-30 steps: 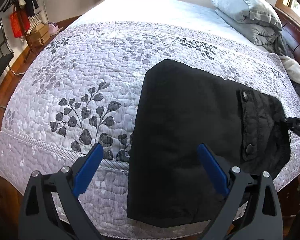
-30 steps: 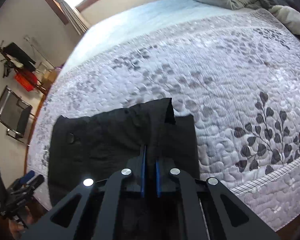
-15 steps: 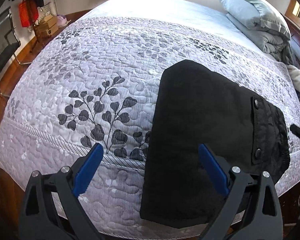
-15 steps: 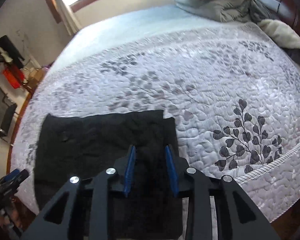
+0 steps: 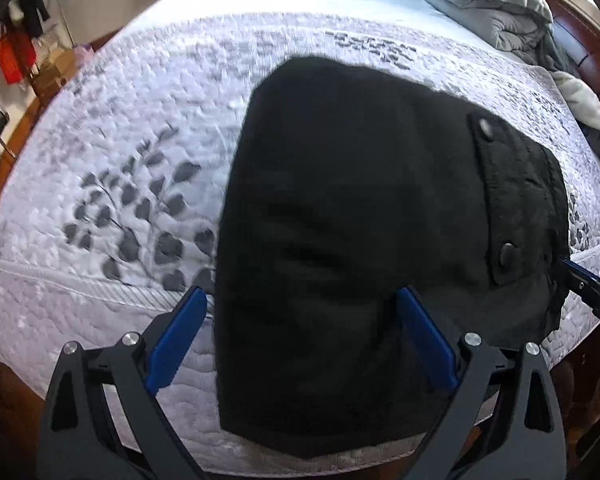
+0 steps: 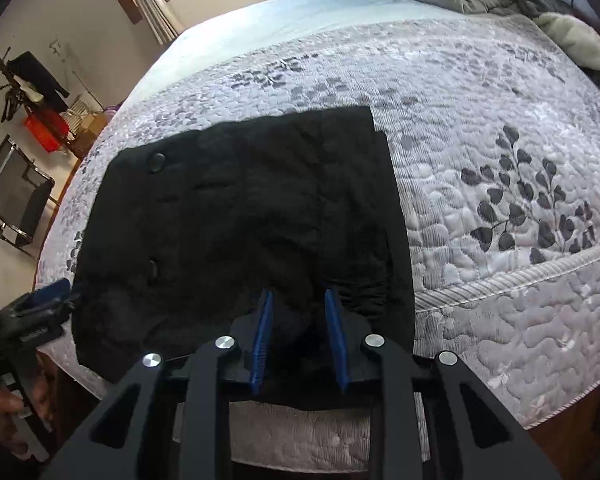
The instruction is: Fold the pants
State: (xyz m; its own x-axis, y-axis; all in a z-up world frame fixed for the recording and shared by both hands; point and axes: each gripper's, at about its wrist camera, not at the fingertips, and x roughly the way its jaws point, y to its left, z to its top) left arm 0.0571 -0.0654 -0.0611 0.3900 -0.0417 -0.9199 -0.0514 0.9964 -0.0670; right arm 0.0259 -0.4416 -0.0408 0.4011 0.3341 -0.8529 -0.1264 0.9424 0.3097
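The black pants (image 5: 352,216) lie folded into a compact block on the quilted bedspread (image 5: 132,120) near the bed's front edge; a flap with two snap buttons (image 5: 504,248) faces up. My left gripper (image 5: 300,296) is wide open over the near end of the pants, holding nothing. In the right wrist view the pants (image 6: 240,216) fill the middle. My right gripper (image 6: 298,300) is open, its blue pads apart just above the near edge of the fabric, empty.
Grey pillows and a bunched duvet (image 5: 496,4) lie at the head of the bed. A wooden bed frame (image 5: 580,28) runs along the right. A folding chair (image 6: 16,192) and a clothes rack (image 6: 32,80) stand beside the bed.
My right gripper was shut on a raised fold of the pants; it has opened and the fabric now lies flat. My left gripper has moved closer over the pants.
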